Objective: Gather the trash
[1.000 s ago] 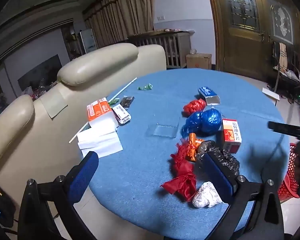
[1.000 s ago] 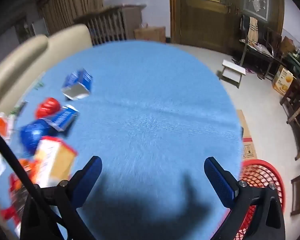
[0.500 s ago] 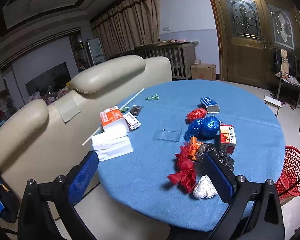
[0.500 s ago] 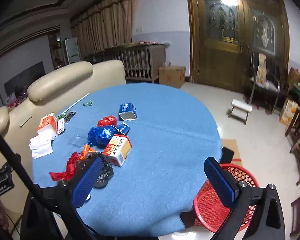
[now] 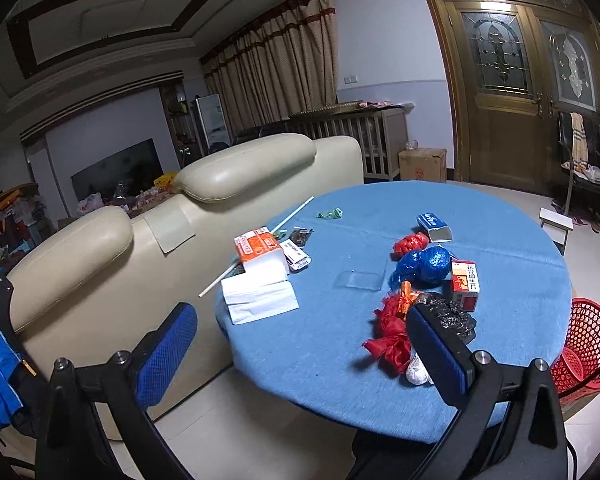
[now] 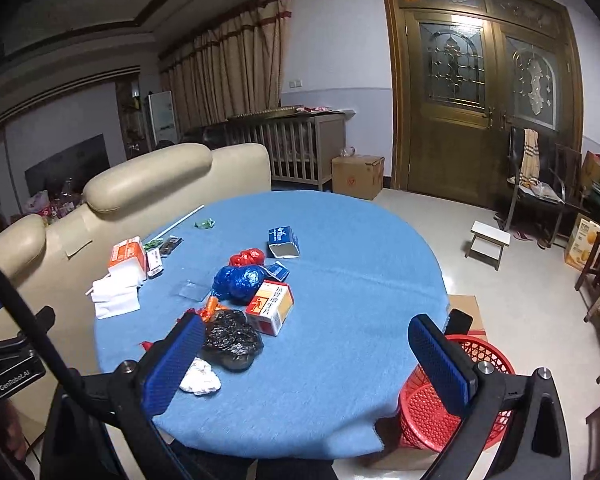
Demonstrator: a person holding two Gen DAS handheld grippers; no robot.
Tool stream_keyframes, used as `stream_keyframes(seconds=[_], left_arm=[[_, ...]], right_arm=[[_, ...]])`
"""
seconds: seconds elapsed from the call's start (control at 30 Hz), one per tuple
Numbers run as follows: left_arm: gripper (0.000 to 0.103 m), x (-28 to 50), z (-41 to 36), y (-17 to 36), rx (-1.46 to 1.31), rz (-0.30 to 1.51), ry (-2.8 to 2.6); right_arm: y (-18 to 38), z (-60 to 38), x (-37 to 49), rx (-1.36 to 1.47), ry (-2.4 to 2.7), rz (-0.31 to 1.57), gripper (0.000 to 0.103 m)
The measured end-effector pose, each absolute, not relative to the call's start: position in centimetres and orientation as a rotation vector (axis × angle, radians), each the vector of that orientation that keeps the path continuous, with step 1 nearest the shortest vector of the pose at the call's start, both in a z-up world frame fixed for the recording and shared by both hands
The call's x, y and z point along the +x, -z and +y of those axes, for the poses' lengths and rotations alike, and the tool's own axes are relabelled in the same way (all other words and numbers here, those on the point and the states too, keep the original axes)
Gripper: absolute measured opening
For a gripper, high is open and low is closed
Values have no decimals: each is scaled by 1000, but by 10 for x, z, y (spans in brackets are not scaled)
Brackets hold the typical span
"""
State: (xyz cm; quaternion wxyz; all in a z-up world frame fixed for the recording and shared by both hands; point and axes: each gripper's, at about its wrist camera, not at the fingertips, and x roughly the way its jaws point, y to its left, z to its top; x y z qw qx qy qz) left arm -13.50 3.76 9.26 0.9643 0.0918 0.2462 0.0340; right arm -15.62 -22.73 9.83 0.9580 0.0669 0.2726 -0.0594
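The trash lies in a loose row on the round table under its blue cloth (image 6: pixel 340 280), and the crumpled white paper wad (image 6: pixel 200 376) at the near end of that row is your landmark. Just beyond it sits the crinkled black plastic bag (image 6: pixel 230 340), then the orange-and-white medicine box (image 6: pixel 270 304) and the shiny blue plastic bag (image 6: pixel 238 280); the red mesh plastic basket (image 6: pixel 452 400) stands on the floor to the wad's right, off the table edge. Your right gripper (image 6: pixel 308 364) hangs above and short of the wad, jaws spread wide and empty, the wad showing just beside its left finger. Your left gripper (image 5: pixel 300 352) is likewise wide and empty, with the wad (image 5: pixel 418 372) low beside its right finger. Either hand could reach it, but the right looks better placed, lying between wad and basket. The row runs away from you, so the reach is forward and down. Compared with a second ago, both grippers have pulled up and back: then the right one hovered low over bare cloth.
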Motion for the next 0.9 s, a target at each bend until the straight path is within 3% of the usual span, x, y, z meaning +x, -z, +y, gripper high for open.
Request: stream_keyframes(seconds=[0.57,0.9], left_arm=[[103,-146,45,-97,178,478,-61],[103,-112,42,-86,167,520,-49]], right_arm=[[-109,-214,-166,126,120,534,103],[-107,-213,-140,124,131,562,103]])
